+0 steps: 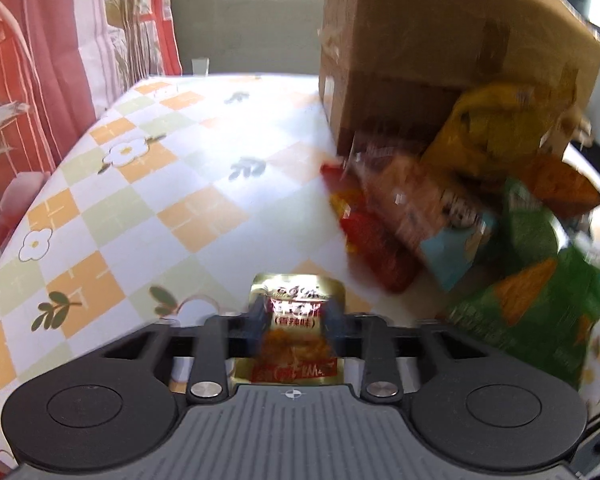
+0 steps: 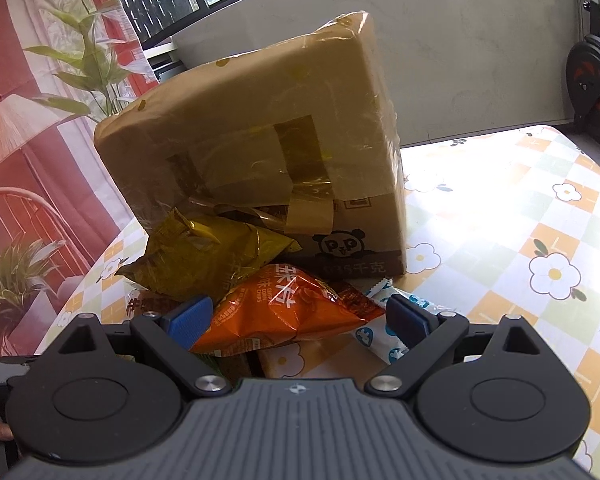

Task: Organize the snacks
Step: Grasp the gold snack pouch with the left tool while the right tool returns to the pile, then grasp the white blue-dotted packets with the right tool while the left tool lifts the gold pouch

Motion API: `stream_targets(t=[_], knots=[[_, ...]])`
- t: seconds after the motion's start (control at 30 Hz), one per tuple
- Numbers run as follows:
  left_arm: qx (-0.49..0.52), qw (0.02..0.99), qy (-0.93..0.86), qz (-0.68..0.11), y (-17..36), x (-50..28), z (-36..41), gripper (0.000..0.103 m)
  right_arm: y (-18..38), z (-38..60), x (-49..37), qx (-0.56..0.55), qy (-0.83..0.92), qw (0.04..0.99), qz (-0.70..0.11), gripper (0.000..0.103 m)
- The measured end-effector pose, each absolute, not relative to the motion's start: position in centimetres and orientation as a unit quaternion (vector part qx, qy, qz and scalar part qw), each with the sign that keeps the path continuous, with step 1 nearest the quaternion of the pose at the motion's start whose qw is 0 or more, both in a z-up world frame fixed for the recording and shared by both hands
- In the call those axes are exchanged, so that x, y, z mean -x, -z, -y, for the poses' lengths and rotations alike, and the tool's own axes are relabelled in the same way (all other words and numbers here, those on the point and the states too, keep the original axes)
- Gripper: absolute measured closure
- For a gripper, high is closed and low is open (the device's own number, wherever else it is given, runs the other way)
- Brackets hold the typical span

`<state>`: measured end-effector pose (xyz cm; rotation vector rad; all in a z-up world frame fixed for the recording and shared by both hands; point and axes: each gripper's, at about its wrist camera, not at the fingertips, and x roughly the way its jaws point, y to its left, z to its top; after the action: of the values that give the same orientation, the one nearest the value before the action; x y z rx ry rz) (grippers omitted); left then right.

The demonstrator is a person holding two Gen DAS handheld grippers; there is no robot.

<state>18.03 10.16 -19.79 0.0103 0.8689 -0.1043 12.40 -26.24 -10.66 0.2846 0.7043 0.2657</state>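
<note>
Gold foil marks the small snack sachet that is pinched between the narrowed fingers of the left gripper at the lower centre of the frame, apparently singled out from the pile for sorting. A cardboard box is tipped on the checked tabletop, with snack bags spilled at its mouth. In the right wrist view, the right gripper is held with blue fingers spread wide around an orange chip bag, not yet pressed on it.
</note>
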Motion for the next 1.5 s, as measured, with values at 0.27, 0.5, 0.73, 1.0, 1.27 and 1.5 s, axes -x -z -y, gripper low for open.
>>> stream_targets(t=[0.27, 0.5, 0.73, 1.0, 1.27, 1.5], knots=[[0.007, 0.907, 0.044, -0.419, 19.9, -18.1, -10.0, 0.074, 12.1, 27.1, -12.1, -0.108, -0.115, 0.918, -0.364, 0.009], [-0.032, 0.900, 0.059, -0.430, 19.9, -16.9, -9.7, 0.057, 12.6, 27.7, -11.8, -0.113, -0.110, 0.915, -0.371, 0.009], [-0.019, 0.899, 0.036, -0.436, 20.5, -17.5, -10.3, 0.047, 12.8, 26.9, -12.1, -0.112, -0.122, 0.912, -0.376, 0.009], [-0.015, 0.901, 0.005, -0.435, 21.1, -19.2, -11.2, 0.023, 13.2, 27.1, -12.1, -0.119, -0.116, 0.910, -0.380, 0.009], [-0.025, 0.900, 0.041, -0.434, 20.7, -19.9, -10.0, 0.058, 13.3, 26.9, -12.3, -0.118, -0.122, 0.908, -0.383, 0.009], [-0.020, 0.904, 0.037, -0.426, 20.9, -19.2, -9.8, 0.061, 13.5, 27.1, -12.3, -0.118, -0.118, 0.907, -0.386, 0.009]])
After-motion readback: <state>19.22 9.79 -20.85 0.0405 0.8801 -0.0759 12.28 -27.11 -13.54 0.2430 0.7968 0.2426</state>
